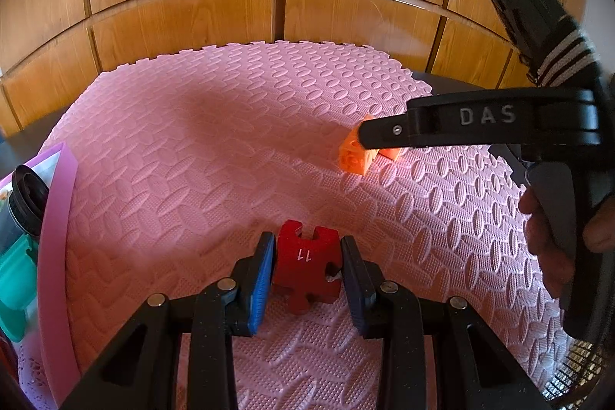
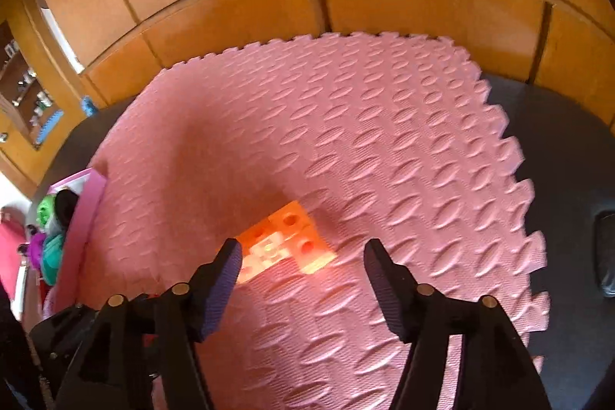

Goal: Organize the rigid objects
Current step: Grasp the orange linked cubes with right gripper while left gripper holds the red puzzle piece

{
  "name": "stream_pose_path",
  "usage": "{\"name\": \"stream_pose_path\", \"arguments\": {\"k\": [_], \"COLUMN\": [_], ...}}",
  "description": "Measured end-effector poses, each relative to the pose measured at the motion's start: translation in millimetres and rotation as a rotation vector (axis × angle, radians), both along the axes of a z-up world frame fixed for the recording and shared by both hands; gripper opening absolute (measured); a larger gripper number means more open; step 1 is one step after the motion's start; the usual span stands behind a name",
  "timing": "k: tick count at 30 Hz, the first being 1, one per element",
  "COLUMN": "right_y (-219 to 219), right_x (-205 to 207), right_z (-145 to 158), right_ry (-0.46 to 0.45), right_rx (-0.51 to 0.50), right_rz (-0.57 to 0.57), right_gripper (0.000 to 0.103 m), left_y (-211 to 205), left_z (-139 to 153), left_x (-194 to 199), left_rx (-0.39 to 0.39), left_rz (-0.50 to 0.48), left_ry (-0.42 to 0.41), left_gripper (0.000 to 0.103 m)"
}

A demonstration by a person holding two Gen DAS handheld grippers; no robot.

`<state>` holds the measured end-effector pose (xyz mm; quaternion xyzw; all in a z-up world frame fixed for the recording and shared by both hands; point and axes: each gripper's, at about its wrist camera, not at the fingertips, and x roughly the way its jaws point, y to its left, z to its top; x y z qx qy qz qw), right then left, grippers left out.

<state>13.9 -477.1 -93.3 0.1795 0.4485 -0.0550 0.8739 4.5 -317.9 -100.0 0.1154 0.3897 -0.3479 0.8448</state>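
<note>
Orange block lies on the mat between the right tool's spread tips.

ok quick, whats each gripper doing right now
left gripper: shut on the red notched plastic block marked 11.
right gripper: open, holding nothing; the orange plastic block with round holes lies on the pink foam mat between its fingers.

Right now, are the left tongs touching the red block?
Touching. In the left wrist view, the left tongs press both pads against the red block's sides, no gap visible.

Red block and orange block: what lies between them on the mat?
Only bare pink mat between the red block and the orange block, per the left wrist view.
</note>
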Motion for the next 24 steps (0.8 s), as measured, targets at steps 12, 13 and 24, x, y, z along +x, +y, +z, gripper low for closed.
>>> {"name": "stream_pose_path", "arguments": {"k": [12, 13, 24], "right_y": [13.9, 11.8, 8.7], "right_x": [2.0, 2.1, 38.4], "right_z": [5.6, 6.1, 2.8], "right_ry": [0.017, 0.014, 0.054], "right_rx": [0.024, 0.016, -0.068], "right_rz": [0.077, 0.061, 0.006], "right_gripper": [0.068, 0.068, 0.081], "left_y": [0.2, 0.4, 0.3], "left_z": [0.0, 0.0, 0.1], "left_x": [-0.3, -0.4, 0.6], "left_rx": [0.002, 0.002, -0.01], "left_rz": [0.0, 0.0, 0.001], "left_ry": [-0.001, -0.002, 0.008], "left_gripper": [0.035, 0.035, 0.035]}}
